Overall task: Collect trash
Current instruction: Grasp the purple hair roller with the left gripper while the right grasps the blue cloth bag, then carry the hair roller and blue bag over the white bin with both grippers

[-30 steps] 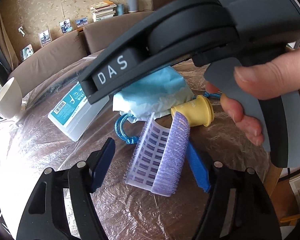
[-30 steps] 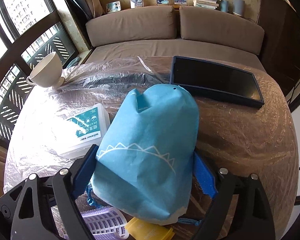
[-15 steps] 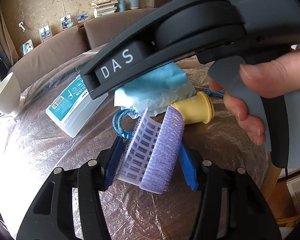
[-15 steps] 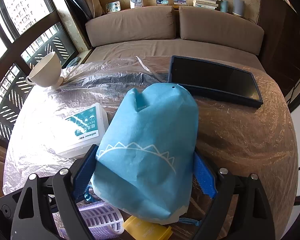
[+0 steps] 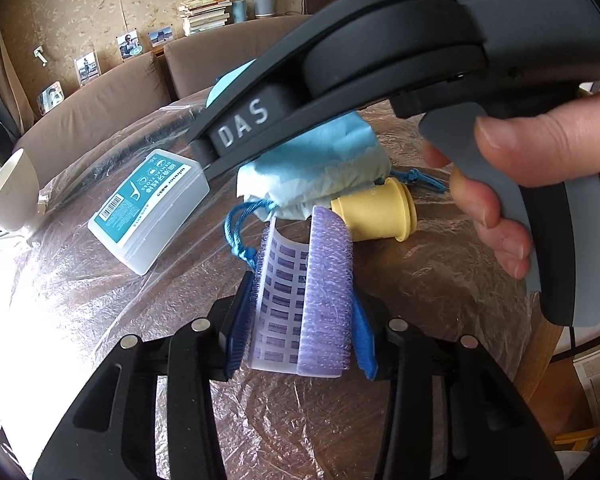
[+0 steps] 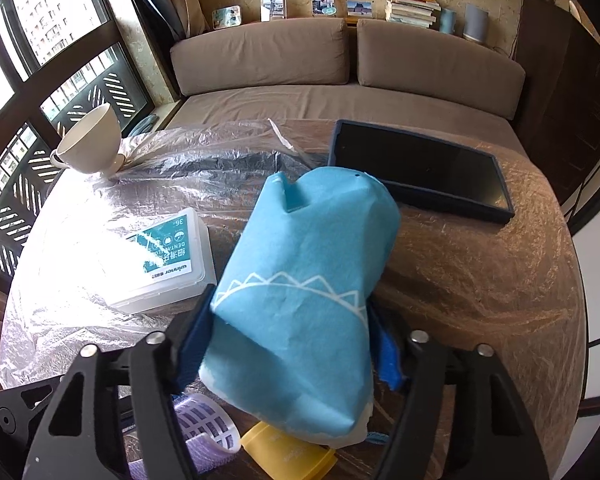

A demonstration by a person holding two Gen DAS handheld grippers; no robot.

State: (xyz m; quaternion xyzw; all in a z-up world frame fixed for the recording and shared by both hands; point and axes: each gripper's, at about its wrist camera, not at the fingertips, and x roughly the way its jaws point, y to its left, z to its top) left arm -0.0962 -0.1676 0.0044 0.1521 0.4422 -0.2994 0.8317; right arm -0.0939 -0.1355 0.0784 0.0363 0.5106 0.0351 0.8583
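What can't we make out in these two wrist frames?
- Left wrist view: right gripper tips, hidden behind the blue drawstring bag.
- Right wrist view: purple hair roller and yellow cap, cut off by the bottom edge and gripper.
- Bag contents: unseen, both views.

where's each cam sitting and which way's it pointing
Left wrist: sits on the left tongs, looks steeply down at the table; they are shut on the purple hair roller; a hand holding the right tongs shows.
Right wrist: sits on the right tongs, closing around the blue bag.
Shared: bag, roller, floss box, cup.
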